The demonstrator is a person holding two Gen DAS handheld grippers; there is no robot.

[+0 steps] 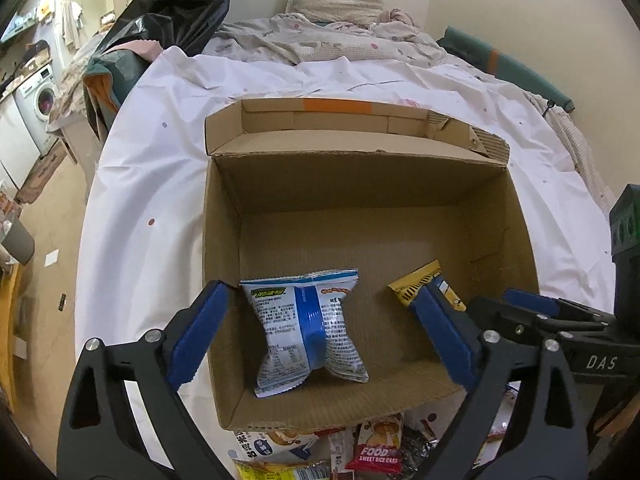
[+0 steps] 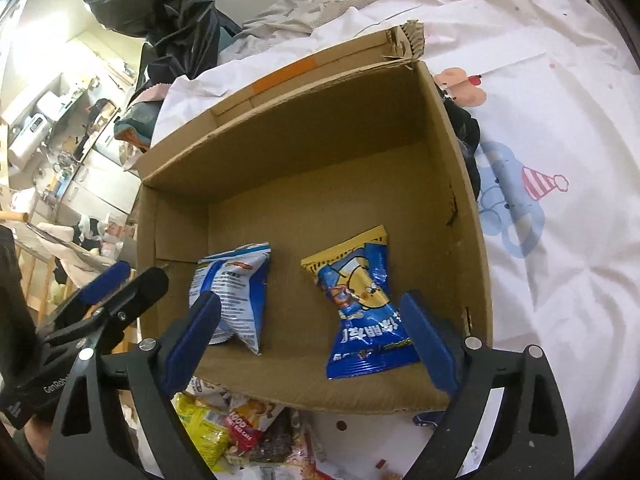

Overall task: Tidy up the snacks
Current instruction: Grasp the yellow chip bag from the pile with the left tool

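Observation:
An open cardboard box [image 1: 360,184] [image 2: 304,136] stands on a white sheet on a bed. Inside it lie a blue-and-white snack packet [image 1: 308,332] [image 2: 236,292] at the left and a blue-and-yellow snack packet [image 2: 364,304] [image 1: 420,284] at the right. My left gripper [image 1: 320,332] is open and empty above the box's near left part, over the white packet. My right gripper [image 2: 310,340] is open and empty above the box's near edge, its right finger beside the blue-and-yellow packet. Each gripper shows at the edge of the other's view.
A pile of loose snack packets [image 1: 340,452] [image 2: 236,432] lies on the sheet just before the box's near wall. A black plastic bag [image 1: 176,8] stands at the far left of the bed. A pillow [image 1: 336,0] and rumpled bedding lie beyond the box.

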